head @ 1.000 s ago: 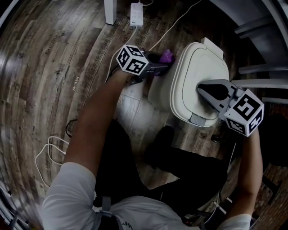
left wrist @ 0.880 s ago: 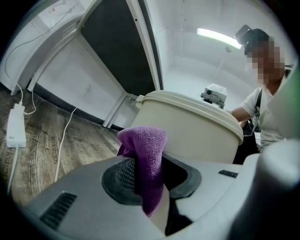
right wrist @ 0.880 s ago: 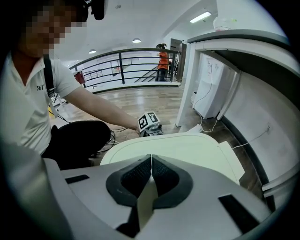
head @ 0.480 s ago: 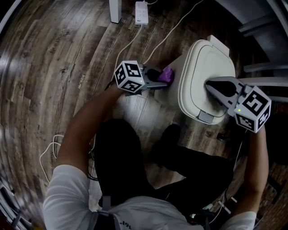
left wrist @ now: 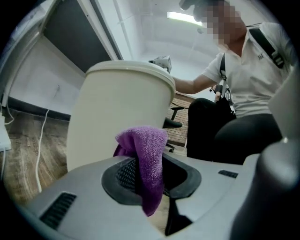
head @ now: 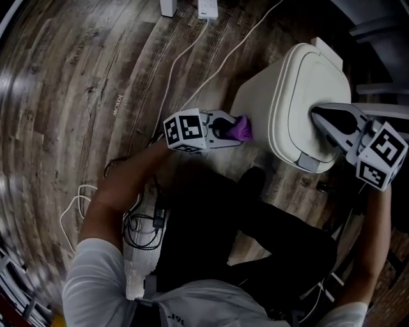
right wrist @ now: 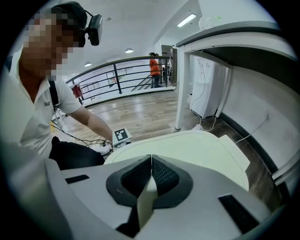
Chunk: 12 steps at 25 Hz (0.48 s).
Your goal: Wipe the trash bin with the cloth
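Two tools are showing, the left tool point(head: 234, 130) and the right tool point(head: 319, 117), each carrying one marker cube, while one bin point(head: 307, 83), one cloth point(head: 241, 128) and one power strip point(head: 208, 7) are sharing the floor point(head: 77, 76).

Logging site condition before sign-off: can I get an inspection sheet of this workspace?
Surface: dark wood-plank floor.
Job's things: cream plastic lidded trash bin, upright, lid down; purple knitted cloth beside its side wall.
Clutter: white power strip on the floor.
Grippers: left gripper shut on the cloth; right gripper shut, empty, over the lid.
Cables: white cables across the floor.
Surroundings: black metal railing.
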Motion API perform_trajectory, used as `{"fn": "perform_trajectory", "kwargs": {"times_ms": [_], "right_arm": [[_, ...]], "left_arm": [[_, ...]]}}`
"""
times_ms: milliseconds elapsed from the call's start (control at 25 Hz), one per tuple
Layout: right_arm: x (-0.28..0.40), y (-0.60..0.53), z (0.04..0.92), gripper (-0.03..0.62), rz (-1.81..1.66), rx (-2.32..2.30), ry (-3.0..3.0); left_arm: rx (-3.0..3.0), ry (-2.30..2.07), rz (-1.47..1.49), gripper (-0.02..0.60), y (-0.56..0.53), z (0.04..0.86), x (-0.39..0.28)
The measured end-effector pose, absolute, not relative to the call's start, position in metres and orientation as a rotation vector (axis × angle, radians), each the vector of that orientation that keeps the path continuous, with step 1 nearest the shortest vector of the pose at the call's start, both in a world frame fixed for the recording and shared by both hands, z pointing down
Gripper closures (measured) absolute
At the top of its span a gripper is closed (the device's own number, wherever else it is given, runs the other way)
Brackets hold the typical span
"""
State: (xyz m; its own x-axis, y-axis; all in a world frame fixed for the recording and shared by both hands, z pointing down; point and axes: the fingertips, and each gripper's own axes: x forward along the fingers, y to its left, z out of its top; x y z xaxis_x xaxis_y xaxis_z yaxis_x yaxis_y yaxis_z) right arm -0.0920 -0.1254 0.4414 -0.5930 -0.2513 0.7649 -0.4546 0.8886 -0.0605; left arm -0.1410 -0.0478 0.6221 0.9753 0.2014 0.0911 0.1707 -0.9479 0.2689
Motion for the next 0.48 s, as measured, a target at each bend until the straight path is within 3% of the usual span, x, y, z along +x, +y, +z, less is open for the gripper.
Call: {"fn": "perform_trajectory", "kwargs": {"times_ms": [240,480], "right_arm": [[-0.094,-0.125,0.441,0.585,0.287,0.529,-2.209],[-0.093,-0.124,0.441,0.585,0.266,0.511,-2.205]], "left_arm": [[2.868,0.485,0.327,0.497,0.017,0.651,-0.130],[2.824,0.218,0.284,0.497,-0.027,0.667,-0.154]]}}
